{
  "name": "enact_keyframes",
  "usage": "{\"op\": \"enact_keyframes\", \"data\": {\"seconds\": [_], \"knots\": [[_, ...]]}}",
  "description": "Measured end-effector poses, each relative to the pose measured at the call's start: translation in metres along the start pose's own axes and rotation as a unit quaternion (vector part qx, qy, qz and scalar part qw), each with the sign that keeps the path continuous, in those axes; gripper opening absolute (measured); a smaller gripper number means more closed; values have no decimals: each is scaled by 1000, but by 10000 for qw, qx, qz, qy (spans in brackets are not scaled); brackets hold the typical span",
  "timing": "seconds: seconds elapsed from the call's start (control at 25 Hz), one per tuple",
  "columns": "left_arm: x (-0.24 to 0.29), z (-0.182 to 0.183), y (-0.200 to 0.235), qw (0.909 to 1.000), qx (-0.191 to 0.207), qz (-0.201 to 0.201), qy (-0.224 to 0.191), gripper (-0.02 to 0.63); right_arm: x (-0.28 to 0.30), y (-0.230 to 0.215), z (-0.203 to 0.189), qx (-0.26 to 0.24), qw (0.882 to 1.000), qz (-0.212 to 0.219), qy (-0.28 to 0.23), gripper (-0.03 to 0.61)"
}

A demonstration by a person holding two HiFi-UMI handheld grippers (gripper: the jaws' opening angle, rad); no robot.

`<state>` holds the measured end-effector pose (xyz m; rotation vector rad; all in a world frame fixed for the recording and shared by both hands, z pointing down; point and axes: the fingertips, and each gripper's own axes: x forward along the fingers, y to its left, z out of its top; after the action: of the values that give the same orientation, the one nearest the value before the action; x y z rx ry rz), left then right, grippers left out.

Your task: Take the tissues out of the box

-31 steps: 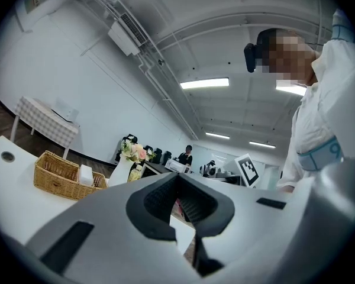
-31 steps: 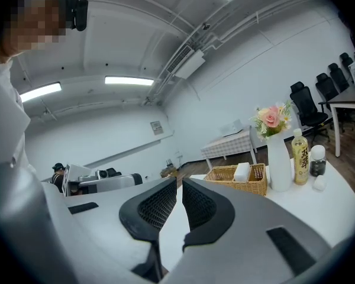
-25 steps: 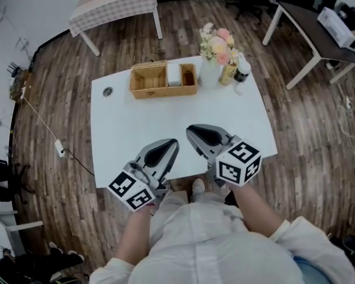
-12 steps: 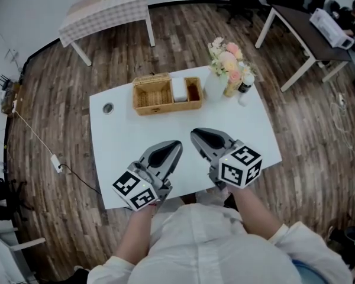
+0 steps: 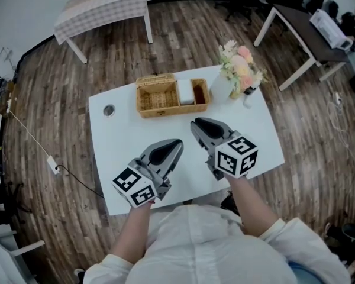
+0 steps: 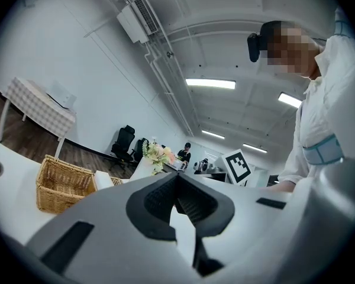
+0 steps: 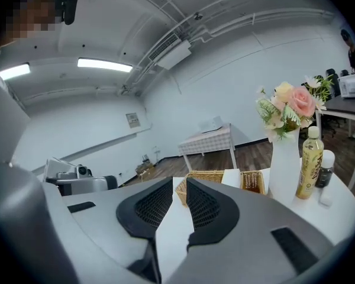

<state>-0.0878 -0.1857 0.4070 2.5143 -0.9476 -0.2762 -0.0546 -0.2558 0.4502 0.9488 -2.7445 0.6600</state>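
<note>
Your forearms reach forward over the near edge of the smooth white table, with the grippers side by side.

Left gripper — grey shell, black ribbed pads, tips pressed together, empty.

Right gripper — its jaws have just been opening to a narrow slit, with nothing between them.

The tissues, a white block, sit in the middle compartment of the woven wicker basket, well ahead of both tips.

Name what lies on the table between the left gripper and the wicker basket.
Nothing lies there. In the head view, the stretch of white table between the left gripper and the wicker basket is bare.
</note>
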Motion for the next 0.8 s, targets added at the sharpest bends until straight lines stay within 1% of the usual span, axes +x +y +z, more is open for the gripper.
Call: {"op": "enact_keyframes", "data": {"seconds": [0.12, 0.28, 0.56, 0.8], "knots": [[-1, 1, 9, 10000, -1, -6, 38, 2, 17, -12, 0, -52, 9999, -133, 84, 109], [-2, 2, 18, 9999, -9, -2, 122, 2, 35, -30, -3, -99, 9991, -363, 202, 121], [-2, -3, 32, 9996, -49, 20, 288, 2, 69, -65, -11, -184, 9953, -805, 501, 181], [-1, -3, 48, 9992, -94, 9, 388, 2, 91, -84, -16, -145, 9907, -1163, 690, 211]]}}
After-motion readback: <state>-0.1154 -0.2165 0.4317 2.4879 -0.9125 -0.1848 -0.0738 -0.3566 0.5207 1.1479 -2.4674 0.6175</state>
